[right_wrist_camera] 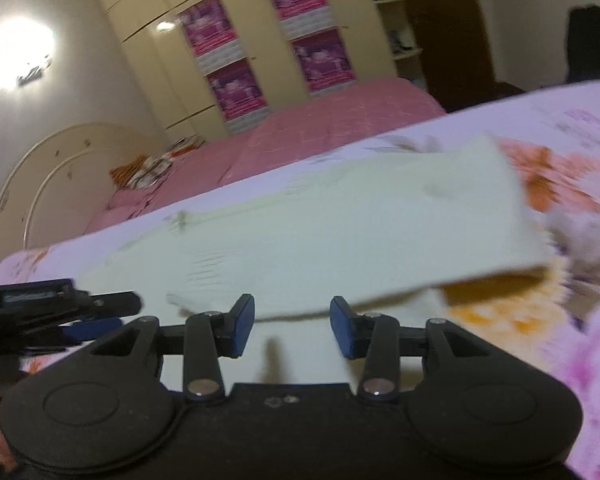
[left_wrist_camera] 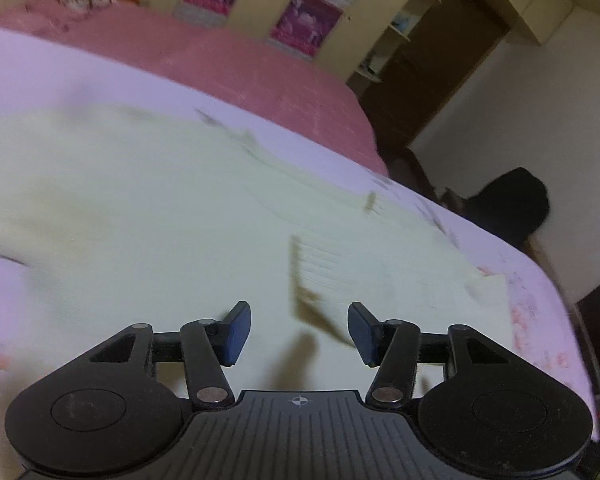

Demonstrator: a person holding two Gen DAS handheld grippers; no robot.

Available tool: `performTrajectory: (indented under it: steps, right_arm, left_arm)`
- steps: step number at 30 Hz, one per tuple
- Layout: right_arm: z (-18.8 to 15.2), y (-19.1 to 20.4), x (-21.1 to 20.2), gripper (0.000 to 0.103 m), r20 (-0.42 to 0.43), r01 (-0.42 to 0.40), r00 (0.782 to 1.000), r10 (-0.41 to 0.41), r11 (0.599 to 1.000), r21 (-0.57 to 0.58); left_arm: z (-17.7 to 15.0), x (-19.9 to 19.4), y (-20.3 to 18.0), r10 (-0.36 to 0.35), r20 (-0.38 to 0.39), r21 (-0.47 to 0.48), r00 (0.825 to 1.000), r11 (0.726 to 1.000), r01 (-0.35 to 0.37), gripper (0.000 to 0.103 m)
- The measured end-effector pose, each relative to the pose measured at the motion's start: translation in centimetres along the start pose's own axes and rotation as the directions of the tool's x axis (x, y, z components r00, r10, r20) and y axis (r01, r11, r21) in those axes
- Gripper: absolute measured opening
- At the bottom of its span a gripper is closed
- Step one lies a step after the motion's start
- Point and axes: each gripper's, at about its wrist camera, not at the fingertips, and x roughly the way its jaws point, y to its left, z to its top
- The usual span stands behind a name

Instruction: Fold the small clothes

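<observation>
Pale cream garment [right_wrist_camera: 340, 232] on lilac floral sheet [right_wrist_camera: 580, 184]; pink bedspread [right_wrist_camera: 320, 128].

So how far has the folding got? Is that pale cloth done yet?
Partly, it seems. The pale garment lies on the flowered sheet with a straight edge and squared corner on one side, which suggests at least one fold is made. Nothing is in hand: the left gripper and right gripper both hang open over the cloth, gripping nothing. Likely left: further folds to make it compact. The pictures are blurred, so this is tentative.
</observation>
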Motion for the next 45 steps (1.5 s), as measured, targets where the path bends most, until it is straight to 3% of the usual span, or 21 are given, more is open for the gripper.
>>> performTrajectory:
  steps: [3,4,5,6,11,17,24,31,41,45]
  right_arm:
    - [0.1,-1.8,-0.3,0.042,0.003,0.023,1.000,-0.023,0.999,0.038]
    - [0.1,-2.2,-0.3,0.042,0.001,0.029,1.000,-0.029,0.998,0.048]
    - [0.0,-2.7,-0.4,0.042,0.001,0.035,0.999,-0.035,0.998,0.060]
    - [-0.1,-3.0,-0.4,0.042,0.001,0.037,0.999,-0.037,0.997,0.069]
    - [-0.3,-3.6,0.1,0.042,-0.004,0.029,1.000,-0.029,0.994,0.106]
    - [0.3,-4.0,0.7,0.042,-0.002,-0.026,1.000,0.027,0.989,0.149]
    - [0.5,-4.0,2.1,0.045,-0.009,-0.099,0.994,0.105,0.961,0.259]
    - [0.8,-5.4,2.5,0.045,-0.006,-0.098,0.994,0.105,0.945,0.311]
    - [0.8,-8.3,2.2,0.045,0.028,-0.141,0.989,0.143,0.883,0.447]
    - [0.5,-9.7,2.1,0.046,0.051,-0.186,0.981,0.187,0.833,0.520]
  left_arm:
    - [-0.3,2.5,-1.0,0.005,-0.033,-0.007,0.999,1.000,-0.006,0.052]
    - [-0.3,3.0,-1.4,0.017,-0.026,0.004,1.000,1.000,-0.017,0.046]
    - [-0.3,3.6,-1.8,0.030,-0.028,0.019,0.999,0.999,-0.030,0.020]
    - [-0.2,4.0,-2.0,0.044,-0.038,0.025,0.998,0.999,-0.043,0.004]
    - [0.5,2.7,-0.7,0.025,0.000,0.018,1.000,1.000,-0.025,0.004]
    - [2.1,-0.4,2.3,0.084,0.066,0.025,0.994,0.996,-0.085,0.004]
    - [2.9,-1.6,5.2,0.124,0.095,-0.003,0.988,0.992,-0.125,0.004]
    - [3.0,-0.8,6.5,0.146,0.098,-0.012,0.984,0.989,-0.146,0.004]
    - [3.1,-1.2,8.0,0.178,0.124,-0.043,0.976,0.984,-0.174,0.004]
    - [3.3,-1.4,8.4,0.186,0.134,-0.058,0.973,0.982,-0.179,0.004]
